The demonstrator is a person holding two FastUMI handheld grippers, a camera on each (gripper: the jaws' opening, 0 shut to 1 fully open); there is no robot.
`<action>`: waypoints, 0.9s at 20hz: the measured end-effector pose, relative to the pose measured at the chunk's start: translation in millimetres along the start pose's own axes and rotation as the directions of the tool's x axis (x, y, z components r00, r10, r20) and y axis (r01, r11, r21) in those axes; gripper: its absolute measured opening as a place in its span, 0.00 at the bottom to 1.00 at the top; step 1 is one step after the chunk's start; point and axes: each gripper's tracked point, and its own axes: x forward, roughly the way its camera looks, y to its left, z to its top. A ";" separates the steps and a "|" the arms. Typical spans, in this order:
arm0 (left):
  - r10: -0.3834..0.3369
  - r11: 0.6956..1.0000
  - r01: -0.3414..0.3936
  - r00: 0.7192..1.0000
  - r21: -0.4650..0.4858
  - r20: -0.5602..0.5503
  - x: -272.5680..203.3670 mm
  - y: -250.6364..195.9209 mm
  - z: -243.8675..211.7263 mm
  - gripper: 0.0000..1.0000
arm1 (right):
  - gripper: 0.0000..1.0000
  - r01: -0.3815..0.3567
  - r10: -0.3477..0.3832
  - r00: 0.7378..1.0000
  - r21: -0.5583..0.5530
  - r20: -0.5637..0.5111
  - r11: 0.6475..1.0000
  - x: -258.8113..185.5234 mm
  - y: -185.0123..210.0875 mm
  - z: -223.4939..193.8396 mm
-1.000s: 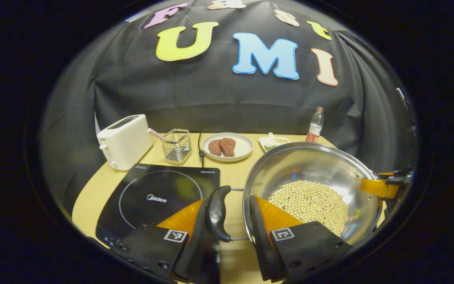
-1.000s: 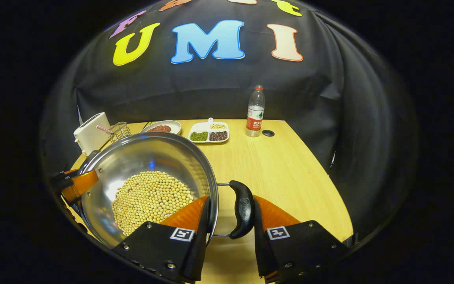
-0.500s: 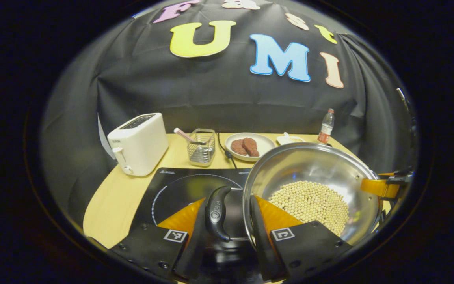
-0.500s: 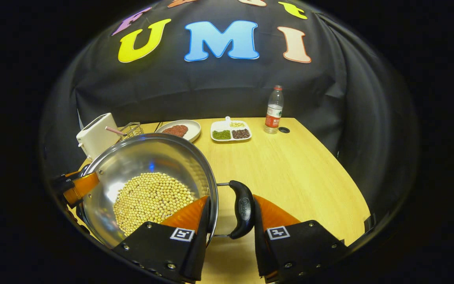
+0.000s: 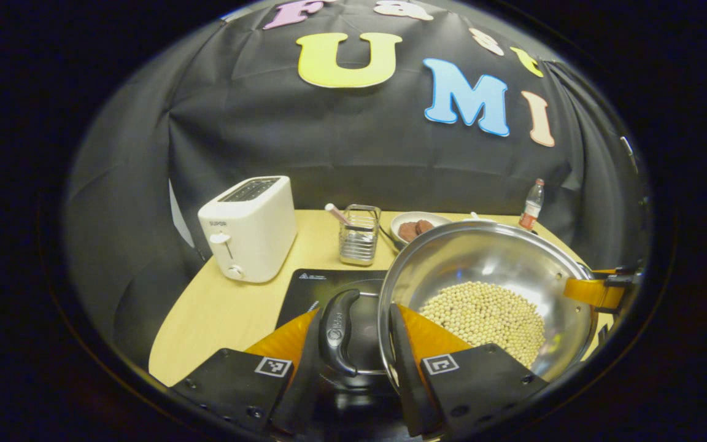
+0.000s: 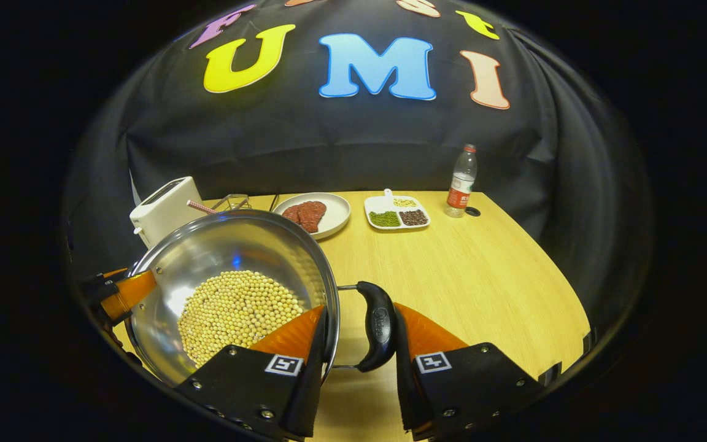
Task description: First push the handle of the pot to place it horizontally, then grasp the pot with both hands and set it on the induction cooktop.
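At the bottom centre of the left gripper view, the left gripper point(image 5: 353, 344) has its two fingers set either side of the pot's point(image 5: 482, 270) black side handle point(image 5: 338, 331) and rim, clamped on them. The pot (steel, holding a bed of pale beans point(image 5: 482, 313)) fills the lower right of that frame, and its left edge overlaps the black cooktop point(image 5: 323, 285), seen at lower centre under the handle; whether the pot touches the cooktop cannot be told. At the right edge of the frame, the orange finger of the other gripper meets the pot's far rim.

At the bottom centre of the right gripper view, the right gripper point(image 6: 359, 344) is clamped likewise on the rim and the opposite handle point(image 6: 379, 325), with the pot at lower left of that frame.

On the worktop point(image 6: 470, 276), toward the back: a white toaster point(image 5: 249, 227) at left, a wire basket point(image 5: 358, 236), a plate of meat point(image 6: 313, 215), a divided dish point(image 6: 397, 212) and a bottle point(image 6: 461, 182).
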 end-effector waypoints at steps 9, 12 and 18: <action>0.060 0.998 -0.060 0.998 -0.012 -0.035 20.7 74.3 -9.9 0.60 | 0.52 -0.060 0.060 0.998 -0.016 -0.026 0.998 29.6 69.1 4.7; 0.069 0.997 -0.070 0.997 -0.013 -0.046 27.5 94.8 -11.6 0.63 | 0.52 -0.075 0.075 0.997 -0.010 -0.037 0.997 39.2 85.6 4.6; 0.072 0.997 -0.072 0.996 -0.010 -0.048 37.1 111.1 -18.6 0.60 | 0.52 -0.088 0.088 0.995 0.000 -0.048 0.996 47.9 97.9 1.0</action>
